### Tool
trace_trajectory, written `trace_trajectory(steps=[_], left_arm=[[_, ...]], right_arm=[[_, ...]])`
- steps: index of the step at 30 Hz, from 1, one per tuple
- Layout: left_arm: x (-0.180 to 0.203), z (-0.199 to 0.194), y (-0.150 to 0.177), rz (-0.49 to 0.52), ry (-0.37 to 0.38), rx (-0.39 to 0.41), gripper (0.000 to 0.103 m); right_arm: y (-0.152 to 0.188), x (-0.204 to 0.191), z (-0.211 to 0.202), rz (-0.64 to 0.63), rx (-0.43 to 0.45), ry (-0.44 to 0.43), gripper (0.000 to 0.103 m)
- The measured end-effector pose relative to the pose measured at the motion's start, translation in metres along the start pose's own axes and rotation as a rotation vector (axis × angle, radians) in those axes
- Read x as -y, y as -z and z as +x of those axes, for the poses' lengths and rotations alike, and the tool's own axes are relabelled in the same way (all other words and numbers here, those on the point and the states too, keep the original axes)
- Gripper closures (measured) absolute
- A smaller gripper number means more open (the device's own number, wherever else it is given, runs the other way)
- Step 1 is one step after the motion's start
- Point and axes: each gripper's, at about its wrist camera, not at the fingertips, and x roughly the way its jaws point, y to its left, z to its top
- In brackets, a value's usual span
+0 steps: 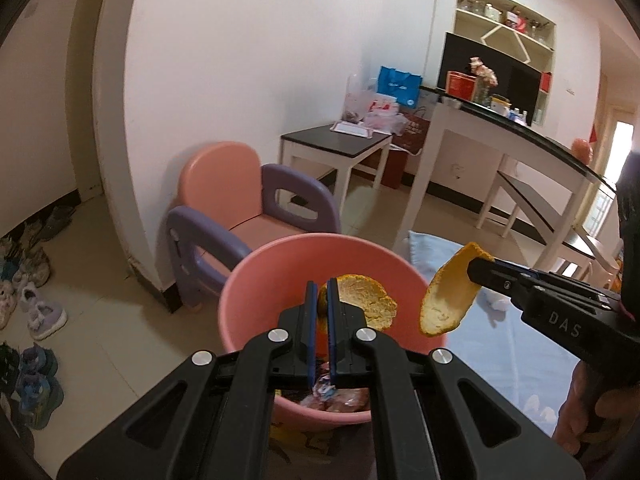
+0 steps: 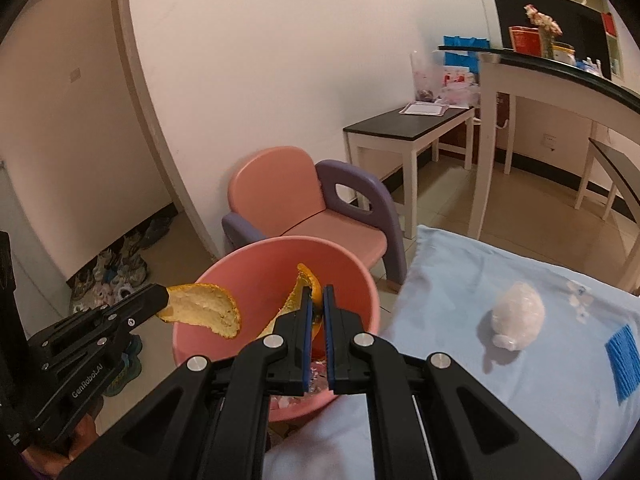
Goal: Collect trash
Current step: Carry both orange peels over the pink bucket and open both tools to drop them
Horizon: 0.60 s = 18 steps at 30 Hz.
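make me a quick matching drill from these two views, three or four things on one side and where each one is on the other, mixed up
Things:
1. orange peel
2. pink basin
3. white crumpled wad
4. shoes

Places:
A. lying on the light blue cloth
B. on the floor by the wall
C. pinched in the right claw
D. in front of the small pink chair

Pairs: 1-C, 2-D, 3-A, 4-B

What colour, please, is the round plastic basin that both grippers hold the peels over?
The round plastic basin is pink, clearest in the right wrist view.
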Motion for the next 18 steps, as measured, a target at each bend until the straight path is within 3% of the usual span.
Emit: trace_trajectory(steps=[18], left_arm=[[-0.029, 0.033, 0.018, -0.033, -0.079, -0.103, 0.099]], right_arm=[[0.005, -0.009, 0.052, -0.016, -0.092, -0.005, 0.098]])
